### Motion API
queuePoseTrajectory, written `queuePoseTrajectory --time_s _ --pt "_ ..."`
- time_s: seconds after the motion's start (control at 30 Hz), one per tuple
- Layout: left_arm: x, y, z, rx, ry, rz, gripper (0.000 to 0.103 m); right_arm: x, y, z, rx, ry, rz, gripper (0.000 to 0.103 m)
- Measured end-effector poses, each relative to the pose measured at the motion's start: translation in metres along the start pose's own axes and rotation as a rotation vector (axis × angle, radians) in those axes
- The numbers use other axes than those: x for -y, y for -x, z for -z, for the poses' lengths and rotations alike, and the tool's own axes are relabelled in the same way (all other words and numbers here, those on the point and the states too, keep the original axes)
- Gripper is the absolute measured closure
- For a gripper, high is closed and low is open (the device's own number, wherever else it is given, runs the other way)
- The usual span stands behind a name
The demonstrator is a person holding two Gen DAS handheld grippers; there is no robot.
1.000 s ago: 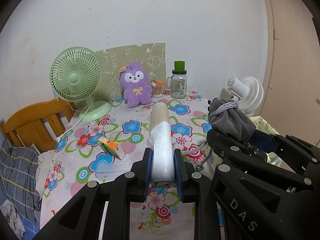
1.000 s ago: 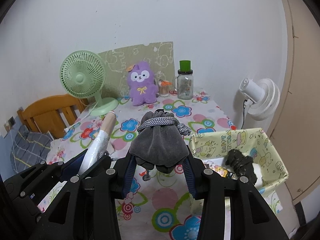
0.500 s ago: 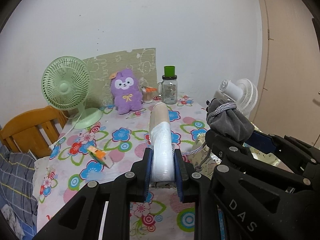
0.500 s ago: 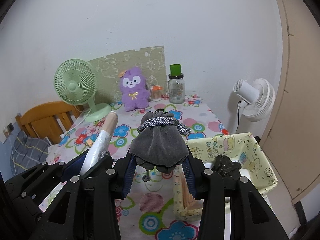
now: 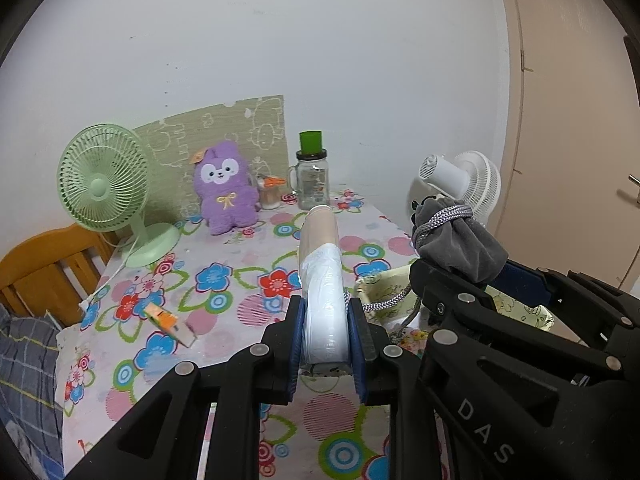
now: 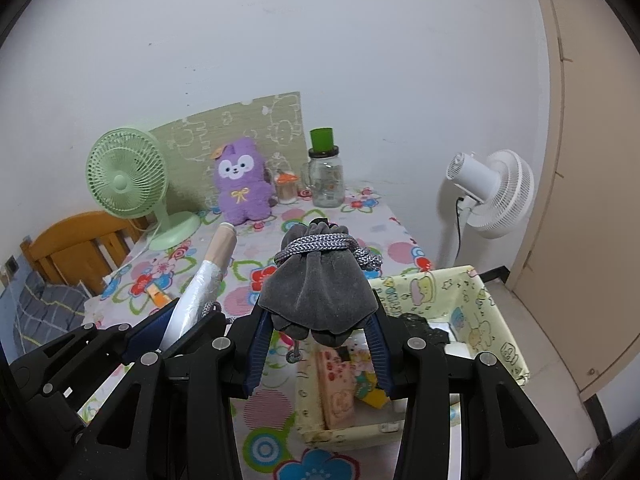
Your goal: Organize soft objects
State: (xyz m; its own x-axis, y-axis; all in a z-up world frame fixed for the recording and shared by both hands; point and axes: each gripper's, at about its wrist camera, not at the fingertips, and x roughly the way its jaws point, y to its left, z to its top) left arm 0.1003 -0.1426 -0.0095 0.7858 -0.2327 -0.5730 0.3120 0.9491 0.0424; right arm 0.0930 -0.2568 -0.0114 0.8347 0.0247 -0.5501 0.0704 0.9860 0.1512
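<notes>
Above the table's right edge, the left gripper [image 5: 325, 338] is clamped on a plastic-wrapped roll [image 5: 322, 280] and the right gripper [image 6: 318, 338] grips a grey drawstring pouch [image 6: 318, 292], both carried aloft, apparently for deposit into the yellow fabric bin [image 6: 472, 292] alongside.

Home room: floral tablecloth [image 5: 240, 276], plush toy [image 5: 225, 188], desk fan [image 5: 104, 184], wooden chair [image 5: 44, 264].
</notes>
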Motion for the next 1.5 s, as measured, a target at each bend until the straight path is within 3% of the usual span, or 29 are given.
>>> queuePoseTrajectory --time_s 0.67,1.27,1.37,1.5 --pt "0.045 -0.034 -0.008 -0.040 -0.042 0.079 0.083 0.052 -0.018 0.002 -0.034 -0.046 0.069 0.055" --pt "0.073 -0.075 0.006 -0.144 -0.067 0.125 0.082 0.086 -0.057 0.022 -0.131 -0.093 0.105 0.055" --pt "0.074 -0.080 0.007 -0.156 -0.067 0.127 0.079 0.088 -0.061 0.023 -0.140 -0.092 0.108 0.055" --pt "0.075 -0.086 0.009 -0.171 -0.068 0.119 0.053 0.090 -0.066 0.026 -0.153 -0.094 0.108 0.055"
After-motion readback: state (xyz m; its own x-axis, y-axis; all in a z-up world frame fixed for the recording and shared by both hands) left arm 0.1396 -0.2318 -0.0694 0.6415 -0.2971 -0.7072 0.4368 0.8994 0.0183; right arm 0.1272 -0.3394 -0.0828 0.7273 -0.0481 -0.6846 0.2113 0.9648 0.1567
